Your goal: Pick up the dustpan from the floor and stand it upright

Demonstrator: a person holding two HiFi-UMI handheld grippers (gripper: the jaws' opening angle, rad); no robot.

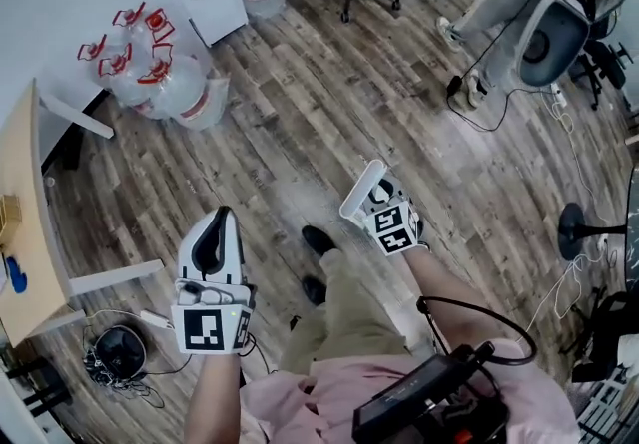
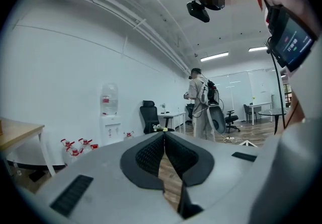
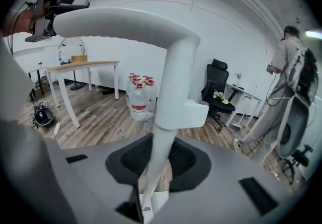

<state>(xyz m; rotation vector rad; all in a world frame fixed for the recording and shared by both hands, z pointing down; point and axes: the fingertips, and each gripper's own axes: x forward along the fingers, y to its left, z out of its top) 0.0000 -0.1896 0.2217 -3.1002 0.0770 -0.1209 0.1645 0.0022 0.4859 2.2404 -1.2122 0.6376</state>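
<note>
Your right gripper (image 3: 156, 157) is clamped on the dustpan handle (image 3: 173, 82). The white shaft passes straight between the black pads and rises in front of the camera. At its top it bends over into a grip that reaches back toward you. In the head view the same gripper (image 1: 377, 201) sits just ahead of your right leg, with the top of the handle showing white past its tip. Your left gripper (image 2: 164, 140) is closed on nothing: its pads meet at the tips, and only a strip of the wooden floor (image 1: 300, 133) shows behind them. It hangs idle at your left side (image 1: 218, 222), well apart from the handle.

The pickup looks done, so you are most likely in the standing-up step. In the right gripper view the shaft is close to vertical, leaning slightly. The pan end is hidden below the jaws (a small white piece low between them may be part of it, but I cannot tell). No view shows whether the pan already rests on the floor.

The next move calls for bringing the shaft fully vertical and lowering until the pan's base is flat on the boards in front of your feet. Test the balance before letting go, then part the right jaws slowly and draw them back level, so the pads do not drag the shaft over. Keep the left gripper near in case it tips
</note>
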